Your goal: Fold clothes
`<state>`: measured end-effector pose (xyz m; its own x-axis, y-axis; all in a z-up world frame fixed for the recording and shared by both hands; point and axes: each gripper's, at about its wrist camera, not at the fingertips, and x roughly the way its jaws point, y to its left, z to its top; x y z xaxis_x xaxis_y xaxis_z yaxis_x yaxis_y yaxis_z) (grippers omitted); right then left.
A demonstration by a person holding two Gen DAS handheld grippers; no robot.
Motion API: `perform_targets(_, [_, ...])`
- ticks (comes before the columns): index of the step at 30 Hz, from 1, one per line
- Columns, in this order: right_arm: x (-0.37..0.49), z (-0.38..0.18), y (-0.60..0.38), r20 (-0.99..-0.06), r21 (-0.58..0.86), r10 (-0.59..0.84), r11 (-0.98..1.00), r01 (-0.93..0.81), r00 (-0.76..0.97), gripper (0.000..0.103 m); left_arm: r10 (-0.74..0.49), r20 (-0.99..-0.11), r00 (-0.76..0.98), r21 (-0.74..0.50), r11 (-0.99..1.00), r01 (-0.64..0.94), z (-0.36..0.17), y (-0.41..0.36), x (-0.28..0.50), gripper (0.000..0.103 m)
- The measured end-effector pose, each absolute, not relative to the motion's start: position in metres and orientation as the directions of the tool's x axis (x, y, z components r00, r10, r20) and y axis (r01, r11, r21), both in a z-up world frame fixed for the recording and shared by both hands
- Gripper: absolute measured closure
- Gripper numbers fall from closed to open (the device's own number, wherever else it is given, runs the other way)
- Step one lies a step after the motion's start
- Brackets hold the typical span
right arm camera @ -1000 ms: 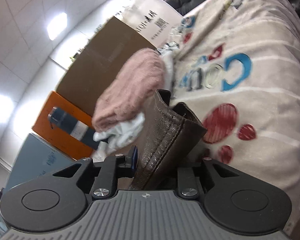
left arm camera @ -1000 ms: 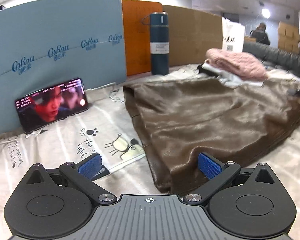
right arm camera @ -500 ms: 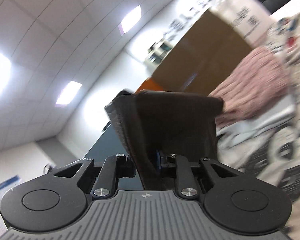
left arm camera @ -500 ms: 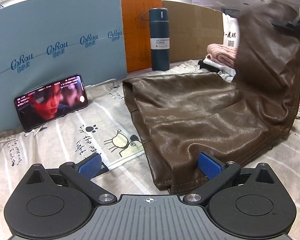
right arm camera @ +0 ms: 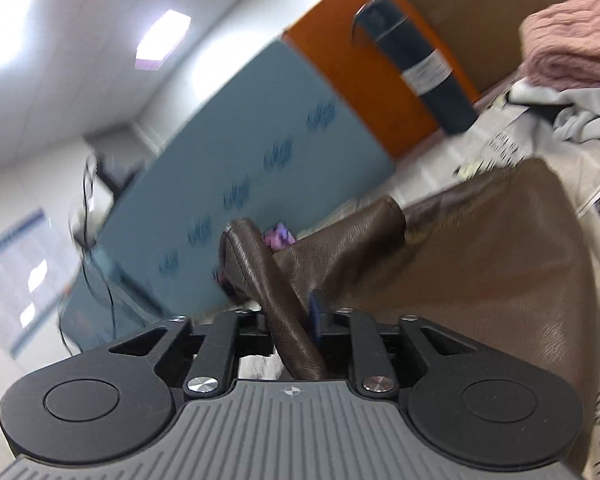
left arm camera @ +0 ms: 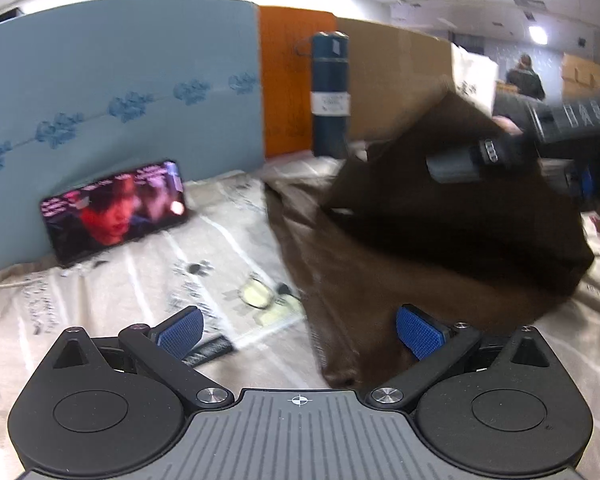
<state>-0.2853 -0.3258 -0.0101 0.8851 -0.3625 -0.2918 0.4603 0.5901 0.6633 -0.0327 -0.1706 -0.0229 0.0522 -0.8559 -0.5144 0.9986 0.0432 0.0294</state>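
swinging over its own lower half now, the brown leather garment [left arm camera: 452, 216] has gone from lying flat on the printed bed sheet [left arm camera: 148, 280] a second ago to a raised flap mid-fold. my right fingers [right arm camera: 296, 320] grip its thick seamed edge; they eased slightly wider just now, leather still between them. my left fingers [left arm camera: 298, 330] stand open and empty, one pad [left arm camera: 418, 330] over the near hem. fold half done; next comes laying it down toward the phone [left arm camera: 114, 210].

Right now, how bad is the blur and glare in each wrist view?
Left wrist view: phone and brown garment smeared by motion, right tongs streaked. Right wrist view: blue panel blurred, ceiling light blown out, pinched garment edge sharp.
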Motion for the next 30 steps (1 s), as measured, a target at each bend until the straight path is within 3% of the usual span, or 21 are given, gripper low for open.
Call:
perform_targets(2, [-0.278, -0.012, -0.319, -0.321, 0.638, -0.332, 0.617, 0.461, 0.887, 0.045, -0.863, -0.497, 0.096, 0.019, 0.099, 0.995, -0.02, -0.167, -0.024, 0.0])
perform_targets(7, [-0.269, -0.017, -0.312, -0.357, 0.625, -0.259, 0.648, 0.435, 0.898, 0.02, -0.867, -0.449, 0.215, -0.021, 0.251, 0.968, -0.018, -0.166, -0.009, 0.0])
perform_targets(10, [-0.271, -0.017, -0.313, -0.345, 0.647, -0.217, 0.65, 0.399, 0.913, 0.019, -0.884, -0.407, 0.231, -0.051, 0.274, 0.96, -0.015, -0.162, -0.007, 0.0])
perform_targets(13, [-0.289, -0.009, -0.322, -0.242, 0.714, -0.196, 0.627, 0.311, 0.95, 0.017, -0.907, -0.352, 0.232, -0.092, 0.28, 0.956, -0.01, -0.157, -0.007, 0.0])
perform_targets(17, [-0.33, 0.004, -0.332, -0.148, 0.692, -0.35, 0.632, 0.35, 0.925, 0.008, -0.94, -0.299, 0.164, -0.138, 0.213, 0.967, -0.003, -0.157, -0.017, 0.0])
perform_targets(21, [-0.358, 0.003, -0.343, -0.199, 0.627, -0.524, 0.581, 0.519, 0.828, 0.007, -0.95, -0.302, 0.079, -0.147, 0.128, 0.981, -0.001, -0.165, -0.037, 0.0])
perform_targets(25, [-0.373, -0.009, -0.359, -0.285, 0.606, -0.601, 0.492, 0.626, 0.747, 0.007, -0.948, -0.315, 0.042, -0.167, 0.1, 0.981, 0.0, -0.172, -0.052, 0.0])
perform_targets(30, [-0.377, -0.026, -0.372, -0.355, 0.603, -0.623, 0.417, 0.68, 0.697, 0.007, -0.972, -0.236, 0.015, -0.29, 0.085, 0.953, 0.004, -0.166, -0.048, 0.0])
